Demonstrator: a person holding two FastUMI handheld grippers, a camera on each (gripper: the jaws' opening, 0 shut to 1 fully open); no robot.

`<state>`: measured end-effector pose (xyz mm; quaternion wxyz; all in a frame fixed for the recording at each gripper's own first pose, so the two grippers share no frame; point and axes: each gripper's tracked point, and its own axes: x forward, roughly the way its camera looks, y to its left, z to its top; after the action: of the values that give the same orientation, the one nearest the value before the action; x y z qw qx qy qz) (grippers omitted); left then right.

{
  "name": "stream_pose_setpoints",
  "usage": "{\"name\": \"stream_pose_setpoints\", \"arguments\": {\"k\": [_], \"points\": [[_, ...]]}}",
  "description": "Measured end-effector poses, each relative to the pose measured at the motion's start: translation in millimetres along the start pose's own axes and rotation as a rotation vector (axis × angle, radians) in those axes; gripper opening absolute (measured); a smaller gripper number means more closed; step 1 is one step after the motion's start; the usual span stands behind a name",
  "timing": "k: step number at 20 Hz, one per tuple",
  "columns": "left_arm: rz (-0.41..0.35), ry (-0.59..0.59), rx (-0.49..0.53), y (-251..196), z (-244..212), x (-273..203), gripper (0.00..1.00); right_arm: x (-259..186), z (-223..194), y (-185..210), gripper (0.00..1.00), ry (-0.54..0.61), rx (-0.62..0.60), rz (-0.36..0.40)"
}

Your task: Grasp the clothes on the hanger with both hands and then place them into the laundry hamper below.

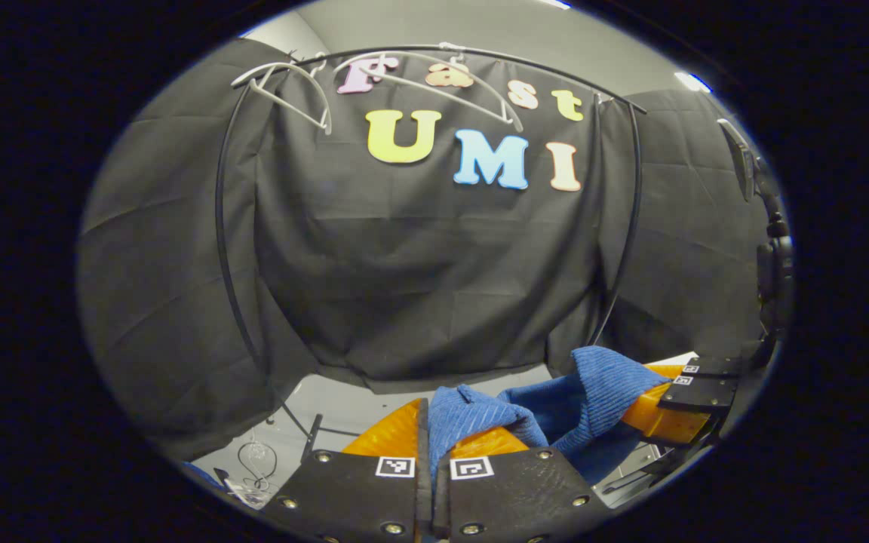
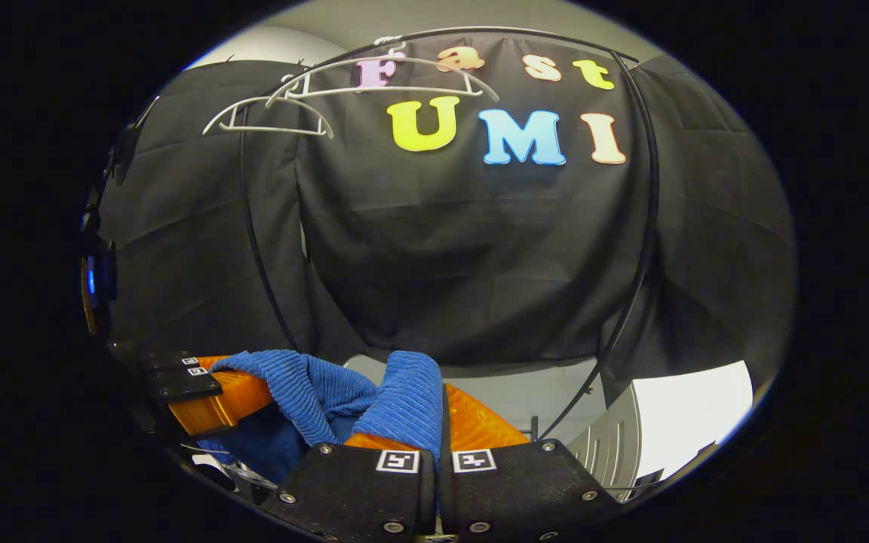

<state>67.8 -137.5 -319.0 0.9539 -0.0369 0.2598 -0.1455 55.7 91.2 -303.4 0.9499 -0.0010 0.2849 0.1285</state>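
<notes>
With both grippers, left (image 1: 428, 445) and right (image 2: 440, 422), pinched tight on the blue cloth (image 1: 555, 407) slung between them, well below the bare hangers (image 1: 374, 83), lower together, level, releasing only over the unseen hamper.

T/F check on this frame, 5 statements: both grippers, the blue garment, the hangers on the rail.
1. The left gripper is shut on the blue garment. True.
2. The right gripper hangs open and holds nothing. False: its fingers are closed on a fold of the blue garment.
3. The blue garment still hangs on a hanger. False: it is slung low between the two grippers, well below the rail.
4. Two white hangers hang bare on the black rail. True.
5. The garment already lies in the laundry hamper. False: both grippers hold it up in front of the black cloth; I cannot make out a hamper.
</notes>
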Motion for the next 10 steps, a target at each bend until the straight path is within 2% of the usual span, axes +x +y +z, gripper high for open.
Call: {"name": "stream_pose_setpoints", "arguments": {"k": [7,10], "points": [[0.067,0.168,0.033,23,-77,14,0.01,14,-72,-7,0.04,0.179,-0.026,-0.012],[0.066,0.238,0.016,29,-103,18,0.03,16,-100,-15,0.05,0.256,-0.018,-0.031]]}}
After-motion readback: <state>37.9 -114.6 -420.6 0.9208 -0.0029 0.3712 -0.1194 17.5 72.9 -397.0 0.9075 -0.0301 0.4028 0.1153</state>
